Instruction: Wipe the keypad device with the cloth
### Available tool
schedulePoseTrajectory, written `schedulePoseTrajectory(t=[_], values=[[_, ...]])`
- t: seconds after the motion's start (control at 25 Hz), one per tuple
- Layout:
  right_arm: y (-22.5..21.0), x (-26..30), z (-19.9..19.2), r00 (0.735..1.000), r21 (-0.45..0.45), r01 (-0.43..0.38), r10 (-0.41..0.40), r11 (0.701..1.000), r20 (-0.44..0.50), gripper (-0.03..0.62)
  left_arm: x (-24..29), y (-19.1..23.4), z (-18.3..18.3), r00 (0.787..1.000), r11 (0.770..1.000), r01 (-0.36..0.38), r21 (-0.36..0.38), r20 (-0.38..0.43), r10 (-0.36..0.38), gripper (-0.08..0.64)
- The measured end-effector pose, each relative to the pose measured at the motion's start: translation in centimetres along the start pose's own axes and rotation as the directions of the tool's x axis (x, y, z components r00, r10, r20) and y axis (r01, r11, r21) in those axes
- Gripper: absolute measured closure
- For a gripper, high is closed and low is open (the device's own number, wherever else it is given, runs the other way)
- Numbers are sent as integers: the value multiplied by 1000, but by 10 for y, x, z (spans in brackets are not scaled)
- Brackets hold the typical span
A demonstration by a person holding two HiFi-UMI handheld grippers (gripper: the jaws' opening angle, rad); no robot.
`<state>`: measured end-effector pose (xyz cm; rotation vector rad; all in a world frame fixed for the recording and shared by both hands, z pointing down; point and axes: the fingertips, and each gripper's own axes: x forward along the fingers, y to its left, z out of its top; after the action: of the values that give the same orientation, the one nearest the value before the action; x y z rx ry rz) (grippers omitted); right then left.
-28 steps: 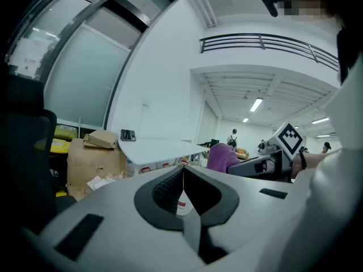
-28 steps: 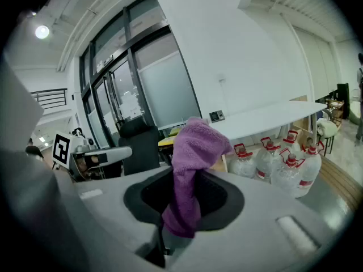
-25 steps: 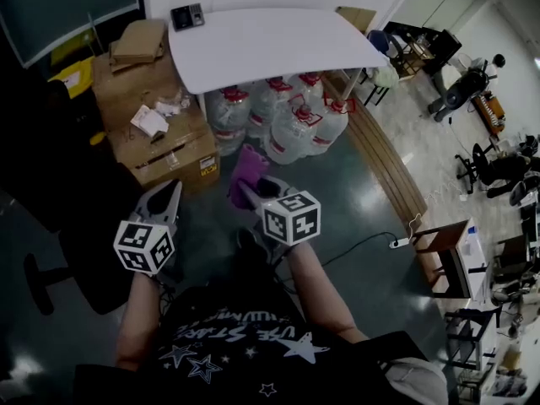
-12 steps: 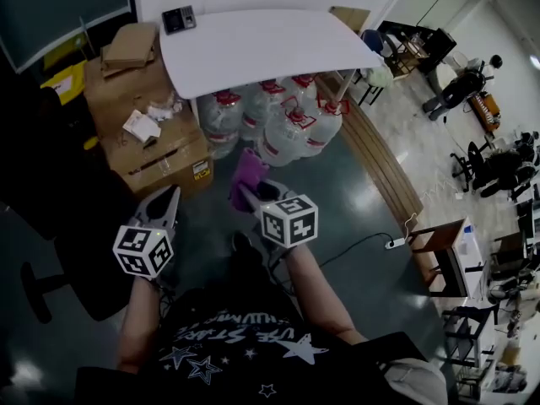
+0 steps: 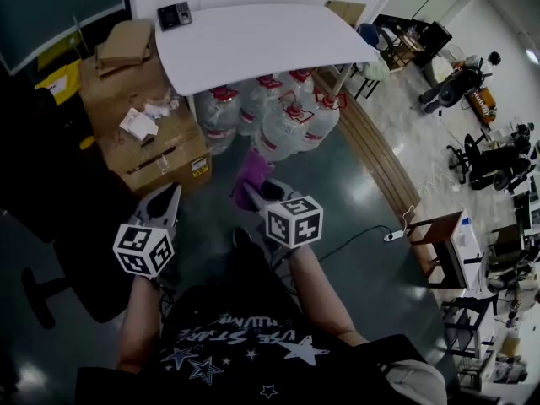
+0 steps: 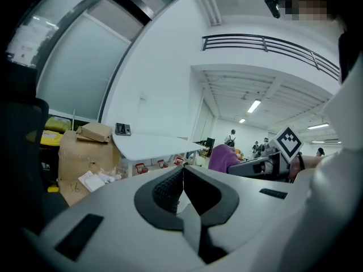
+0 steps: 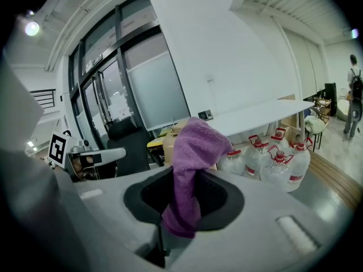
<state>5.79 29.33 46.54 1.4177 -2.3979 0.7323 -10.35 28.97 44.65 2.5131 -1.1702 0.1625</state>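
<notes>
The dark keypad device [image 5: 174, 14] lies on the far left corner of the white table [image 5: 261, 45], well ahead of both grippers. It is also small in the left gripper view [image 6: 122, 129] and the right gripper view [image 7: 209, 115]. My right gripper [image 5: 251, 195] is shut on a purple cloth [image 5: 251, 170], which bunches up out of the jaws [image 7: 195, 149]. My left gripper [image 5: 173, 195] is held beside it at the same height, jaws closed together with nothing between them [image 6: 182, 170]. Both hover over the dark floor, short of the table.
Several big water bottles [image 5: 283, 116] stand under the table. Cardboard boxes [image 5: 148, 133] with loose papers are stacked to its left, and a black chair [image 5: 51, 201] is at my left. A wooden strip and a power strip [image 5: 394, 235] lie on the floor to the right.
The table and boxes have slid slightly left and up in the head view. Both grippers hold the same pose, with the cloth still held in the right one.
</notes>
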Motion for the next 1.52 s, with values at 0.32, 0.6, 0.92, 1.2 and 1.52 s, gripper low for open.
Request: schedulePoseTrajectory(t=[0.32, 0.6, 0.92, 1.2, 1.52], values=[[-41, 19, 1, 999, 42, 7, -5, 999, -37, 495, 41, 13, -1, 999, 1000, -14, -16, -33, 13, 552], [-90, 67, 47, 995, 10, -80, 80, 997, -52, 495, 109, 23, 23, 997, 997, -74, -8, -39, 74, 552], [-132, 104, 89, 978, -45, -196, 192, 980, -86, 495, 167, 26, 48, 988, 988, -152, -12, -30, 152, 552], [-159, 126, 101, 960, -60, -261, 252, 964, -121, 495, 194, 36, 59, 975, 973, -221, -62, 1, 221, 552], [-169, 161, 119, 954, -48, -274, 265, 961, -137, 495, 225, 68, 66, 972, 968, -233, -94, -22, 232, 552]])
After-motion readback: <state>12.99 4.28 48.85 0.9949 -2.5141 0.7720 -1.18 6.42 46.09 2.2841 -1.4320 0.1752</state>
